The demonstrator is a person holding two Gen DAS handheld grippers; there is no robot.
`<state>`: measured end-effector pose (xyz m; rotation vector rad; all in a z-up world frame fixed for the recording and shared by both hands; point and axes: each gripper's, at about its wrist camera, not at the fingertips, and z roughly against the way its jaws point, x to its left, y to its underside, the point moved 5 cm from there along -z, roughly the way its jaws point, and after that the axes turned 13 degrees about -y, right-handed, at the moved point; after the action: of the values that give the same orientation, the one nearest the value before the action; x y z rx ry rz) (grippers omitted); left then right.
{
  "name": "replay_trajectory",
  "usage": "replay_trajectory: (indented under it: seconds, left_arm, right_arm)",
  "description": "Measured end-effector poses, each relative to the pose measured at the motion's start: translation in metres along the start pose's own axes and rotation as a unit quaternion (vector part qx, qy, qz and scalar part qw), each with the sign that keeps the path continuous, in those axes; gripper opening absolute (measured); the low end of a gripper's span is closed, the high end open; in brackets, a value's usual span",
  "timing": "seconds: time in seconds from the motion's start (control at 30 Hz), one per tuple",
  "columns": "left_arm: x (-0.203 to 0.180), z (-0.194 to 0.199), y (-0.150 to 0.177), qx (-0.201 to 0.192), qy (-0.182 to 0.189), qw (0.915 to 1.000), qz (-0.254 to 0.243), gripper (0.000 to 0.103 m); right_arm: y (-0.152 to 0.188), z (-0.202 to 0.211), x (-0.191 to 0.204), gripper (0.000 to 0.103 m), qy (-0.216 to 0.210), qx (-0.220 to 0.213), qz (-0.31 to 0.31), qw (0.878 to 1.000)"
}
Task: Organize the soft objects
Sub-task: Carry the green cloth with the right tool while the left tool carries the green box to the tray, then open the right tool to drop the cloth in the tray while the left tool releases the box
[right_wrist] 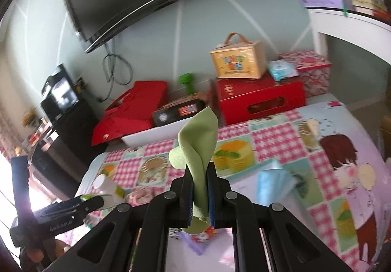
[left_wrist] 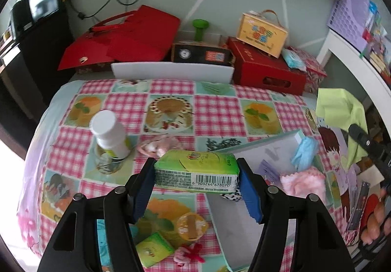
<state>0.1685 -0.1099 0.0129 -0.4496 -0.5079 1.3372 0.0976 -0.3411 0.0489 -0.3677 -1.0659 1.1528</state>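
My left gripper (left_wrist: 196,171) is shut on a green tissue pack (left_wrist: 196,170) with a barcode, held above the checked tablecloth (left_wrist: 212,110). Its blue pads (left_wrist: 249,188) press both ends of the pack. My right gripper (right_wrist: 198,188) is shut on a light green cloth (right_wrist: 199,147) that stands up between its jaws; the same cloth (left_wrist: 342,110) shows at the right edge of the left wrist view. A white open box (left_wrist: 264,149) lies on the table with a blue mask (left_wrist: 304,153) and a pink fluffy cloth (left_wrist: 303,182) at its edge. A pink soft item (left_wrist: 158,144) lies mid-table.
A white bottle (left_wrist: 110,135) stands at the left. A small green packet (left_wrist: 154,248), a round yellow lid (left_wrist: 191,225) and a red-pink yarn toy (left_wrist: 188,252) lie near the front. Red boxes (left_wrist: 266,69), a yellow case (left_wrist: 261,34) and a white tray (left_wrist: 171,71) sit behind the table.
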Motion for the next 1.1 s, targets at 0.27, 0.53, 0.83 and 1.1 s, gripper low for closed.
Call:
replay_trajectory:
  seconds: [0.27,0.53,0.83,1.1]
  left_arm:
    - [-0.046,-0.016,0.016,0.02,0.013,0.9981,-0.056,0.066]
    - [-0.072,-0.03,0.033,0.043,0.013,0.9946,-0.093,0.066]
    - [-0.083,-0.039,0.047,0.062,0.01,0.9918,-0.112,0.066]
    - [-0.086,-0.064,0.071,0.123,0.003,0.9836,-0.132,0.066]
  right_arm:
    - [-0.003,0.012,-0.028,0.01,0.036,-0.007,-0.023,0.999]
    - [0.006,-0.002,-0.03,0.01,0.035,0.021,-0.023,0.999]
    - [0.025,-0.034,-0.026,0.01,0.034,0.076,-0.013,0.996]
    - [0.05,-0.067,-0.046,0.01,0.075,0.142,-0.012,0.987]
